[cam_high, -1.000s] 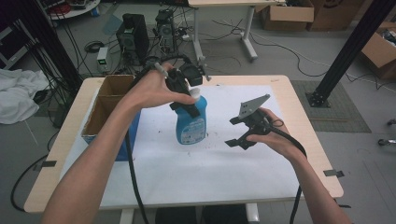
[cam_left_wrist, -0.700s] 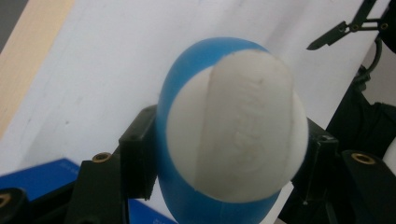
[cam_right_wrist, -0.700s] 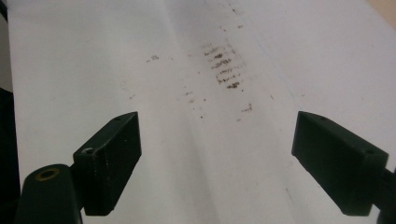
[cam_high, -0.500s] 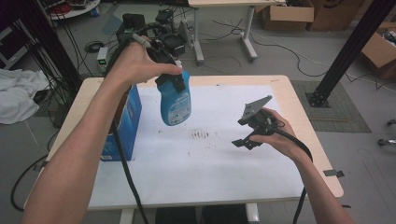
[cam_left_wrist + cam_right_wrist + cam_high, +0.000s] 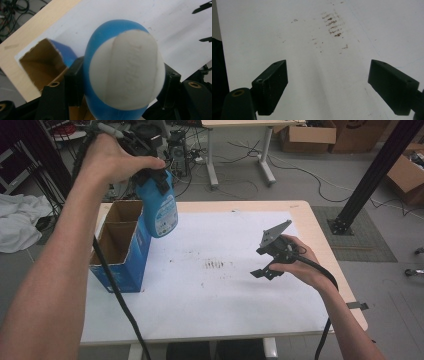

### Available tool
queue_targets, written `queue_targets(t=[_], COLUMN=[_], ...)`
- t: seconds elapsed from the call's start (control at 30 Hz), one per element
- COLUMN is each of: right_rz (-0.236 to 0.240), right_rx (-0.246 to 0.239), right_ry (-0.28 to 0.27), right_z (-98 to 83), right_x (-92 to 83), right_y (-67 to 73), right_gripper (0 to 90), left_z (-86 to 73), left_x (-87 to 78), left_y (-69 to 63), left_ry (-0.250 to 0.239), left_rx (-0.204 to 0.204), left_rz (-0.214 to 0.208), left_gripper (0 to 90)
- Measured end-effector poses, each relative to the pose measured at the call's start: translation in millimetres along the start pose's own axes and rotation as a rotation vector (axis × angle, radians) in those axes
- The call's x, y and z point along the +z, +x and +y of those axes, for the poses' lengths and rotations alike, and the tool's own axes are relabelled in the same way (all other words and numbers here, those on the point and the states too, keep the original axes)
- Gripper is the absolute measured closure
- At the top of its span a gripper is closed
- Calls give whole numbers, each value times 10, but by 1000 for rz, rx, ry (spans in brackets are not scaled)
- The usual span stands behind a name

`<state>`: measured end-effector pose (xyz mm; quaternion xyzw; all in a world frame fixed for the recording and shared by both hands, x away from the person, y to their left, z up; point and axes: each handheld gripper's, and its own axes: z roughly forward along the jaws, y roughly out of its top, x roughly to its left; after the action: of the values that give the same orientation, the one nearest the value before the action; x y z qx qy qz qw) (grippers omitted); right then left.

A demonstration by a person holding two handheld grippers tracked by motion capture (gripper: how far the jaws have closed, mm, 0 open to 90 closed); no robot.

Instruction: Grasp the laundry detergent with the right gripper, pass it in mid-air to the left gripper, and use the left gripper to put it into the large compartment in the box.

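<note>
A blue bottle [image 5: 161, 210] with a white top hangs in the air over the table's left side, just right of an open cardboard box [image 5: 120, 245] with blue sides. My left gripper [image 5: 152, 177] is shut on the bottle's upper part. In the left gripper view the bottle's white rounded top [image 5: 125, 75] sits between the two black jaws, with the box opening [image 5: 42, 67] below and to the left. My right gripper [image 5: 270, 257] stands open low over the right side of the table [image 5: 210, 315], nothing between its jaws [image 5: 328, 87].
The white table sheet carries a patch of dark smudges [image 5: 216, 265] near its middle. Beyond the far edge are another desk's legs [image 5: 235, 155], cables and cardboard boxes [image 5: 310, 135]. A black post [image 5: 370, 175] rises at the right. White cloth [image 5: 17, 222] lies left of the table.
My left gripper has lifted the blue bottle up off the table and carried it left, toward the open box. The right gripper has hardly moved.
</note>
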<state>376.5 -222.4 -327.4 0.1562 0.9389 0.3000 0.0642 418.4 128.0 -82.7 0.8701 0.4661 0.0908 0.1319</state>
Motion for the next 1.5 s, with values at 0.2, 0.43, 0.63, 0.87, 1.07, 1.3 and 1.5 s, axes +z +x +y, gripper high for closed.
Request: queue_targets(t=[0.2,0.43,0.63,0.87,1.07,1.3,1.5], right_rz=[-7,-5,0,1,5,1,0], right_rx=[2,4,-5,-1,-4,-2,-8], right_ry=[23,19,31,33,36,40,46], right_z=[-28,-34,-21,-40,-40,-52,-68], right_x=[-16,-22,-3,27,57,82,110], right_y=[0,9,23,23,37,36,60], right_gripper=[163,163,167,167,168,168,171], left_z=[-67,-150,-247,-409,-543,-637,-725], left_x=[-111,-143,-117,-62,24,145,317], left_y=[180,345,505,679,788,836,884], left_ry=[-16,-1,33,33,36,36,52], left_rx=[-87,-189,-301,-446,-524,-546,-555], left_rz=[19,53,126,164,179,162,145], left_gripper=[380,380,380,381,381,381,381])
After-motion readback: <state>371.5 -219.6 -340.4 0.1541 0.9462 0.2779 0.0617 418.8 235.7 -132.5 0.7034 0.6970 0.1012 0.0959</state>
